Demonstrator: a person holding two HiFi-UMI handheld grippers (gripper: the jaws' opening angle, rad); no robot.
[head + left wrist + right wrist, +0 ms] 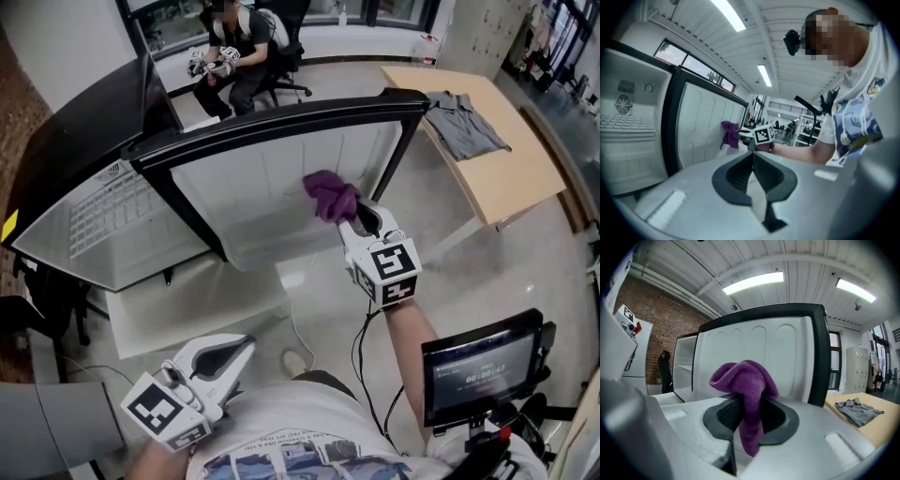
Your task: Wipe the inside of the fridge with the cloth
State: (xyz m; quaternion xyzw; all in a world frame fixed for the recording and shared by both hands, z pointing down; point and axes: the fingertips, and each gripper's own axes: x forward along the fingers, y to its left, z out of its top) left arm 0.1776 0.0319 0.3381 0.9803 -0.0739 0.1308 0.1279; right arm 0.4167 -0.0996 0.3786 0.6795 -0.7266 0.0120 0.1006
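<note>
Right gripper view: the right gripper [749, 414] pinches a purple cloth [746, 380], which bunches above the jaws and hangs down between them. The cloth is at the white inner panel of the open fridge door [759, 348]; contact can't be told. Head view: the fridge [89, 220] is left of the door. The left gripper [236, 354] sits low near the person's body, jaws pressed together, empty. A grey shirt [464, 124] lies on the worktop [511, 183].
</note>
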